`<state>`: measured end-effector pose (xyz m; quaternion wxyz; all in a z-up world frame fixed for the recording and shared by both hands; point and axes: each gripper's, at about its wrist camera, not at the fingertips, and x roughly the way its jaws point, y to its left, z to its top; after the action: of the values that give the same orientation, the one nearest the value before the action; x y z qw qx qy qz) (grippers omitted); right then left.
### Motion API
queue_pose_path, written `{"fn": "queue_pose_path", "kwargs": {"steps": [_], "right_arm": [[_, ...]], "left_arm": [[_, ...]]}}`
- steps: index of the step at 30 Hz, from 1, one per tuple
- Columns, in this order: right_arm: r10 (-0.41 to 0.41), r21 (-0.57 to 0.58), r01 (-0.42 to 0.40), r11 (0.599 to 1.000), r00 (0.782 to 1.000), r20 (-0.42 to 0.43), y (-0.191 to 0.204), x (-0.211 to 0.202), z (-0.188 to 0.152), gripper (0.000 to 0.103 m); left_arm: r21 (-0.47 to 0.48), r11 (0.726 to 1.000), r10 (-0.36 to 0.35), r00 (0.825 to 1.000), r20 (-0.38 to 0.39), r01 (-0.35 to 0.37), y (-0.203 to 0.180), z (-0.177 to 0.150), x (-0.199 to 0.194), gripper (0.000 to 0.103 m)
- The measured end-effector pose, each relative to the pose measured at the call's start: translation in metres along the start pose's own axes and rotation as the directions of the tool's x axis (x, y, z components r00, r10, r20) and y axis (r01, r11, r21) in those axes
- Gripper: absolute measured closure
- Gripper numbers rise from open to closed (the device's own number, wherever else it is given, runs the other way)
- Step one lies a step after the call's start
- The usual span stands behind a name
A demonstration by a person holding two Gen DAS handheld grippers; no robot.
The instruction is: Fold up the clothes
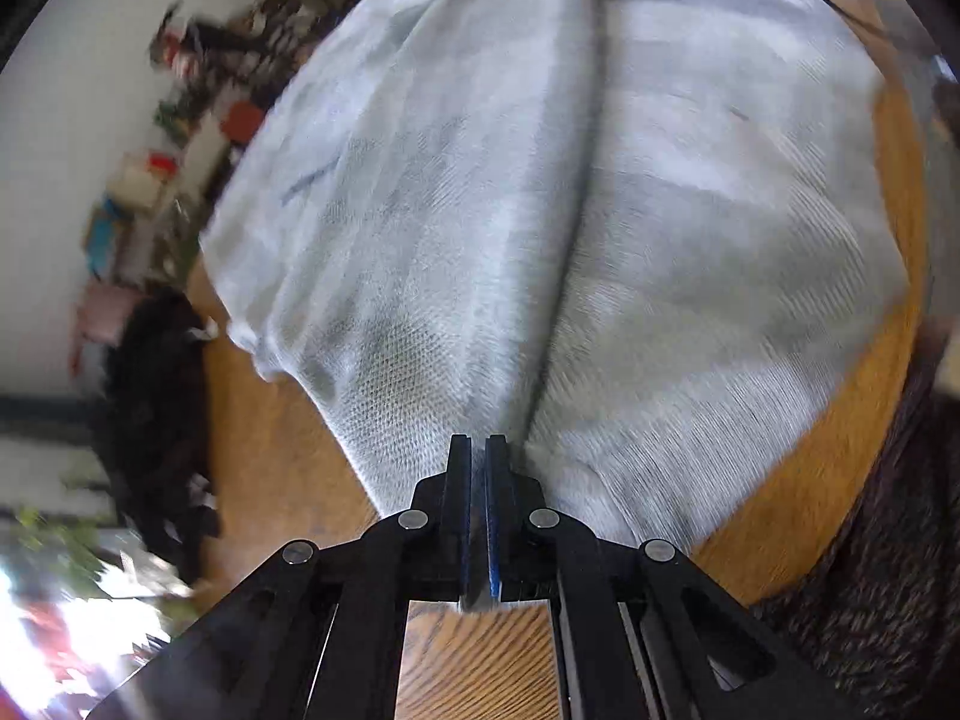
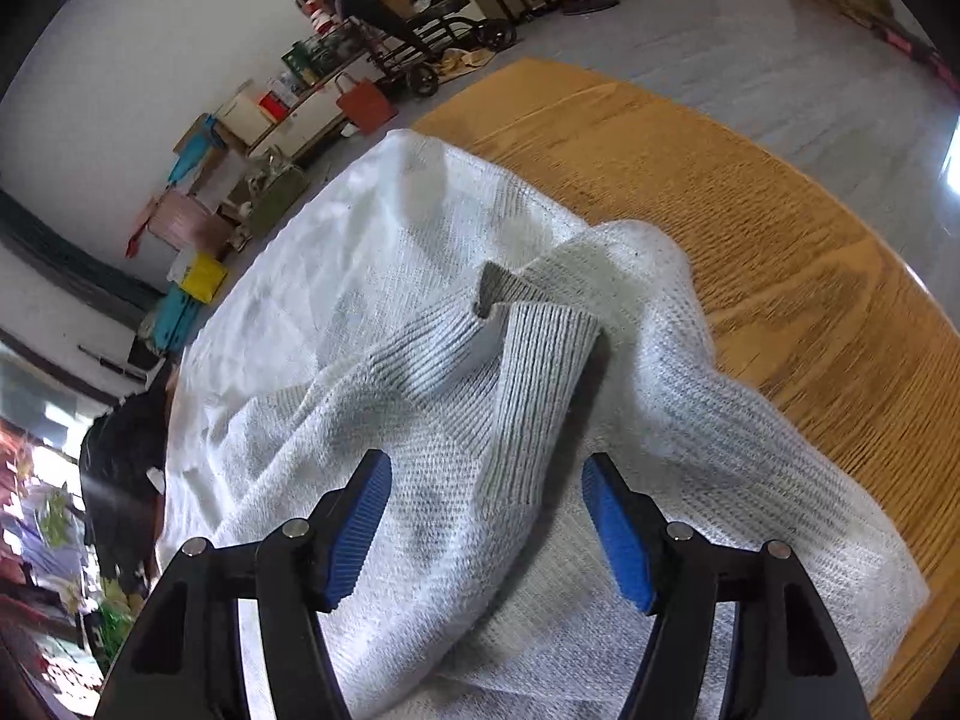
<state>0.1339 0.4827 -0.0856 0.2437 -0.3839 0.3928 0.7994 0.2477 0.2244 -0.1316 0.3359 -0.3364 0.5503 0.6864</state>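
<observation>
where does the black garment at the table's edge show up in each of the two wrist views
Left wrist view: the black garment lies at the left edge, hanging off the wooden table beside the white sweater.
Right wrist view: it sits at the lower left, just past the sweater's left side.
Shared landmark: the red bag against the far white wall, blurred in the left wrist view.

Open lane: bare wooden table (image 2: 780, 228) on the right and far side, nothing standing on it.
Blocked: white knit sweater (image 2: 372, 300) blankets the centre and left.
Left edge: dark garment (image 2: 120, 480) heaped there.
Far left: clutter along the wall (image 2: 120, 90).
</observation>
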Motion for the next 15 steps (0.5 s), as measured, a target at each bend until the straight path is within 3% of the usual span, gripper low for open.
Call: {"fn": "queue_pose_path", "kwargs": {"steps": [4,8,15], "right_arm": [[-0.005,-0.049,0.004,0.999,1.000,-0.010,0.003,-0.002,-0.004,0.033],[-0.021,-0.095,0.020,0.995,1.000,-0.010,0.006,0.000,-0.007,0.033],[-0.040,-0.134,0.038,0.990,0.999,-0.017,0.009,-0.002,-0.011,0.032]], "left_arm": [[0.129,0.975,0.180,0.983,0.033,-0.183,-0.026,-0.012,0.005,0.098],[0.126,0.972,0.203,0.979,-0.032,-0.197,-0.025,-0.026,0.024,0.098],[0.164,0.955,0.252,0.967,-0.023,-0.245,-0.019,-0.019,0.053,0.098]]}}
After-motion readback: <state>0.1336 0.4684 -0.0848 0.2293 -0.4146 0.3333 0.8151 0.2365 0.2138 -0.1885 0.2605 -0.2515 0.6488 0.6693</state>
